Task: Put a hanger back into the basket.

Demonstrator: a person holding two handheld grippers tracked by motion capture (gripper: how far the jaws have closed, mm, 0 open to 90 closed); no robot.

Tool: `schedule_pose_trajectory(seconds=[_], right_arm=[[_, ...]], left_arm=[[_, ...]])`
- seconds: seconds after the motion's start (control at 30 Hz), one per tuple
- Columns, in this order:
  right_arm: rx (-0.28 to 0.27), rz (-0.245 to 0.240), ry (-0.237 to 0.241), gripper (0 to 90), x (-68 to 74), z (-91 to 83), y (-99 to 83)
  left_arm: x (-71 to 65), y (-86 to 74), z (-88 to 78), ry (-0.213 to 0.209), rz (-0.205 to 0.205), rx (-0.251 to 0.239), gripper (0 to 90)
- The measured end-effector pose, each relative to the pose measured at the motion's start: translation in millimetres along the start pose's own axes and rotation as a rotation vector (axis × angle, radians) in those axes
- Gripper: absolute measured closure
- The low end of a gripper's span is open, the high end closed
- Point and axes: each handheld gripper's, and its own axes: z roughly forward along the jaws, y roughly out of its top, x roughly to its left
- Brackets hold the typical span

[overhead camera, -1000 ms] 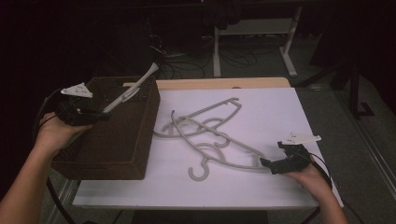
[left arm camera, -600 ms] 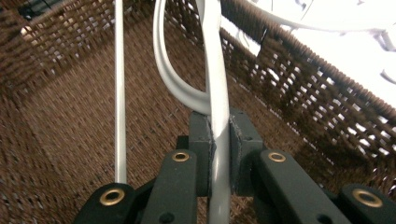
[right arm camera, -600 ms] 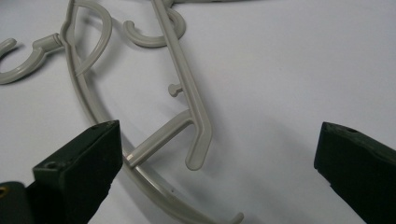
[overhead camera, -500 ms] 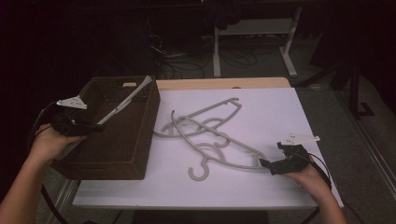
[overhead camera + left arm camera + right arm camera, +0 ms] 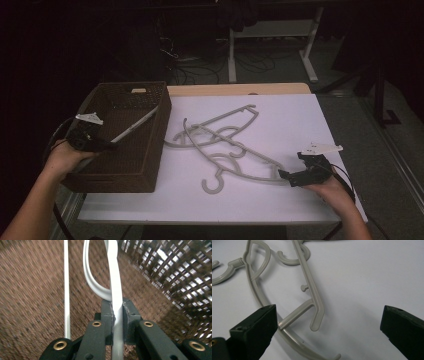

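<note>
A brown wicker basket (image 5: 115,182) stands at the table's left. My left gripper (image 5: 100,145) reaches in over the basket's left rim, shut on a pale grey hanger (image 5: 135,126) that slants up toward the right wall. In the left gripper view the jaws (image 5: 117,315) pinch the hanger's flat bar (image 5: 116,285) low over the woven floor (image 5: 32,290). Several more grey hangers (image 5: 220,137) lie tangled on the white table top (image 5: 310,115). My right gripper (image 5: 290,177) rests open at the nearest hanger's right end, and the hanger's tip (image 5: 314,307) lies between its wide-apart jaws (image 5: 328,315), untouched.
The basket's woven right wall (image 5: 175,272) rises close beside the held hanger. A strip of wood (image 5: 240,89) shows at the table's far edge. Behind the table are a white stand (image 5: 270,35) and cables on the dark floor (image 5: 190,60).
My left gripper has sunk and drawn back to the left, lowering the held hanger from above the rim down into the basket. The right gripper has stayed put.
</note>
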Motion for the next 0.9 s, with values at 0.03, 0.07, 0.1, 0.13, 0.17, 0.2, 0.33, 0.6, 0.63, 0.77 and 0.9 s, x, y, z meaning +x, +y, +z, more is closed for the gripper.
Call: schedule_pose_trajectory(seconds=[0.03,0.07,0.1,0.13,0.17,0.2,0.33,0.6,0.63,0.77,0.9], right_arm=[[-0.001,0.001,-0.001,1.0,-0.1,0.0,0.3],[-0.001,0.002,-0.001,1.0,-0.2,-0.1,0.6],[-0.003,0.002,-0.001,1.0,-0.2,0.0,0.9],[-0.003,0.000,-0.002,1.0,-0.1,0.0,1.3],[-0.001,-0.002,-0.003,1.0,0.1,0.0,1.5],[-0.001,-0.006,-0.003,1.0,0.4,-0.1,1.7],[0.002,-0.012,-0.003,1.0,1.9,-0.6,2.1],[-0.004,-0.021,0.002,1.0,4.6,-2.9,3.0],[-0.003,-0.020,0.002,1.0,4.9,-3.3,2.6],[-0.004,-0.019,0.003,1.0,4.4,-4.4,2.7],[-0.010,-0.021,0.005,1.0,3.9,-4.2,3.8]], left_arm=[[0.5,0.0,0.0,0.006,0.001,-0.001,80.7],[0.7,-0.1,-0.6,0.010,0.003,-0.007,78.5],[1.3,-0.5,-0.7,0.010,-0.001,-0.011,73.5],[2.3,-1.4,-0.6,0.008,-0.004,-0.007,67.3],[3.4,-1.8,-0.9,0.013,-0.010,-0.009,63.9],[3.9,-2.0,-2.4,0.014,-0.015,-0.025,58.9],[4.9,-2.3,-9.6,0.013,-0.029,-0.070,46.4],[-3.1,7.1,-29.0,-0.026,-0.069,-0.221,28.7],[-5.8,9.3,-30.5,-0.036,-0.067,-0.236,27.0],[-18.7,20.2,-32.9,-0.073,-0.066,-0.281,18.9],[-34.2,31.7,-33.0,-0.106,-0.044,-0.324,14.9]])
